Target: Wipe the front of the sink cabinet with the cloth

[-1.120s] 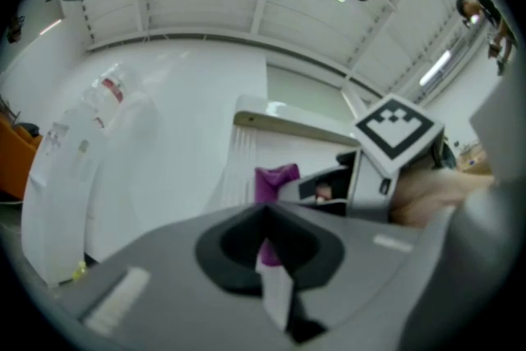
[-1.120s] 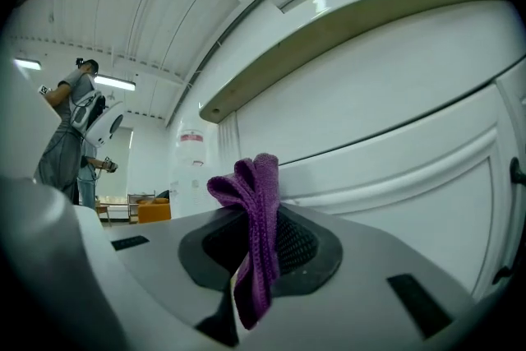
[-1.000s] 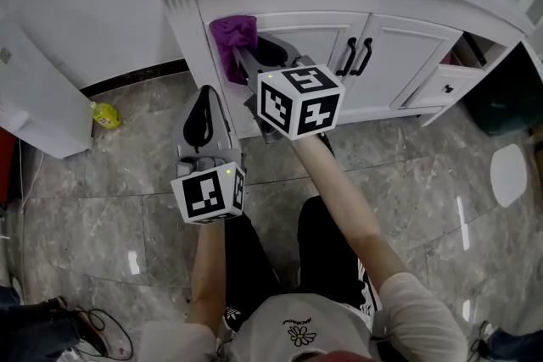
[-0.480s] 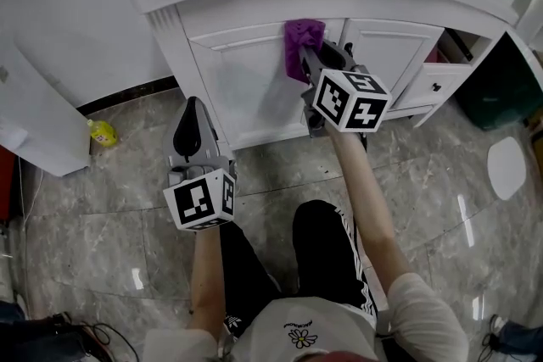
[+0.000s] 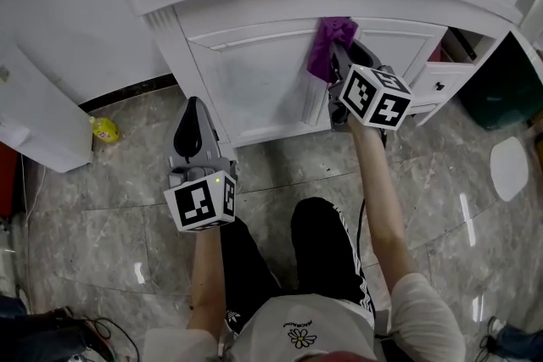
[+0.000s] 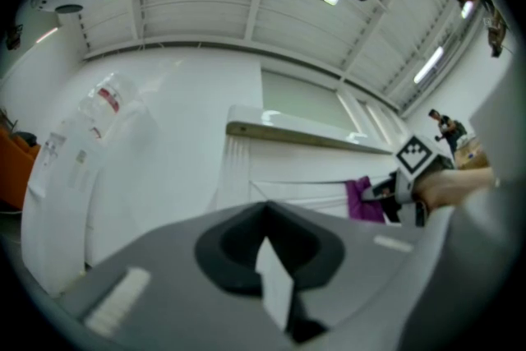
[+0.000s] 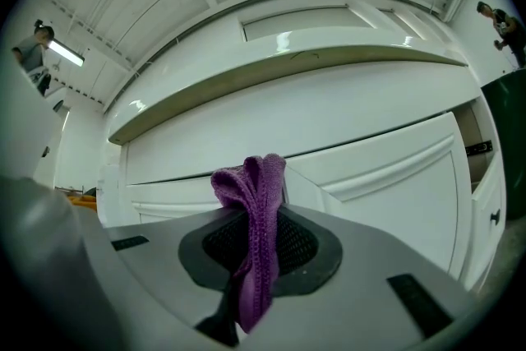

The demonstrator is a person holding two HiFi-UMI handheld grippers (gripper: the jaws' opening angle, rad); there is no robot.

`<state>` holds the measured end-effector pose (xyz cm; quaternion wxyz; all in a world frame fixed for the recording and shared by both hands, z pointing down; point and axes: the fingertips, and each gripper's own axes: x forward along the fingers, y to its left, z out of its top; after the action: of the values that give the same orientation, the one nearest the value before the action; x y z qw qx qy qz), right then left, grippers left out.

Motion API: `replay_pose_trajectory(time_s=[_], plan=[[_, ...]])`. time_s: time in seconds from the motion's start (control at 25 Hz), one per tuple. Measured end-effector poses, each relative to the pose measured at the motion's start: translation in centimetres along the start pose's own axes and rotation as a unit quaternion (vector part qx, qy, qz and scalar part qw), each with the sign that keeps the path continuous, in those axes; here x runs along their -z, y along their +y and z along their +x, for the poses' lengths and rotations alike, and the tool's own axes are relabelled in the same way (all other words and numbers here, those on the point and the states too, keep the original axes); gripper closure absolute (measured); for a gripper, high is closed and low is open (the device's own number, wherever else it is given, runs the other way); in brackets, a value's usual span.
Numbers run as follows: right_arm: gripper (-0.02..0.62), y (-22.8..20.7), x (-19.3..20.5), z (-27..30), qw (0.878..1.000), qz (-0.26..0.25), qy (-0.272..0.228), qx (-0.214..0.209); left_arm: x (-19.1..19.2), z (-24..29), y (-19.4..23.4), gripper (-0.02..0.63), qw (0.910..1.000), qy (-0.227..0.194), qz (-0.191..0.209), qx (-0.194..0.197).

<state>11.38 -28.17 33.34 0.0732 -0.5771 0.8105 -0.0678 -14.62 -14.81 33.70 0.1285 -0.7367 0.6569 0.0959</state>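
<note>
The white sink cabinet (image 5: 254, 80) stands in front of me under its countertop. A purple cloth (image 5: 331, 47) is pressed against the top rail of the cabinet front, near the middle. My right gripper (image 5: 341, 57) is shut on it, and in the right gripper view the cloth (image 7: 255, 234) hangs bunched between the jaws, close to the cabinet (image 7: 329, 119). My left gripper (image 5: 188, 113) hovers low over the floor, left of the cabinet front, shut and holding nothing. The left gripper view shows its closed jaws (image 6: 267, 259) and the cloth (image 6: 362, 200) further right.
A small yellow object (image 5: 103, 131) lies on the marble floor by the wall. A white panel (image 5: 34, 123) leans at the left. A dark green bin (image 5: 505, 89) and a white round object (image 5: 507, 169) sit at the right. The person's black-trousered legs (image 5: 314, 250) are below.
My right gripper has carried the cloth rightward along the upper cabinet front, from the left edge to the middle. The left gripper dropped slightly, then stayed still.
</note>
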Motion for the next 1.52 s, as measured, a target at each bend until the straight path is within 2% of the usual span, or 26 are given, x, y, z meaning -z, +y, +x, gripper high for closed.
replay_pose_trajectory(time_s=[0.12,0.2,0.36,0.52,0.76,0.92,1.2,1.36,1.52], plan=[[0.541,0.6,-0.1,-0.8,1.0,0.006,-0.003,-0.006,0.0,-0.4,0.7,0.601,1.0,0.004,0.004,-0.008],[0.541,2.2,0.0,-1.9,0.999,0.017,-0.007,-0.032,0.0,-0.7,1.2,0.601,0.9999,0.004,0.009,-0.013],[0.541,8.0,1.4,-3.5,0.993,0.042,-0.008,-0.107,-0.2,-1.3,1.7,0.601,0.9997,0.0,0.015,-0.021],[0.541,14.9,4.6,-2.3,0.983,0.049,0.016,-0.176,-0.2,-1.8,2.2,0.601,0.9996,-0.009,0.007,-0.028],[0.541,22.3,8.4,0.1,0.97,0.031,0.04,-0.237,0.2,-3.0,2.8,0.601,0.999,-0.011,0.013,-0.041],[0.541,24.1,9.4,1.9,0.968,0.007,0.045,-0.246,0.4,-3.4,3.4,0.601,0.9987,-0.008,0.017,-0.048],[0.541,23.8,10.8,3.5,0.971,-0.02,0.056,-0.23,0.4,-3.5,3.8,0.601,0.9985,-0.005,0.028,-0.047],[0.54,22.1,10.3,3.6,0.972,-0.029,0.045,-0.228,0.3,-3.3,3.7,0.601,0.9985,-0.005,0.031,-0.044],[0.54,17.9,9.5,3.4,0.981,-0.035,0.031,-0.188,0.5,-3.1,3.3,0.601,0.9987,-0.004,0.03,-0.041]])
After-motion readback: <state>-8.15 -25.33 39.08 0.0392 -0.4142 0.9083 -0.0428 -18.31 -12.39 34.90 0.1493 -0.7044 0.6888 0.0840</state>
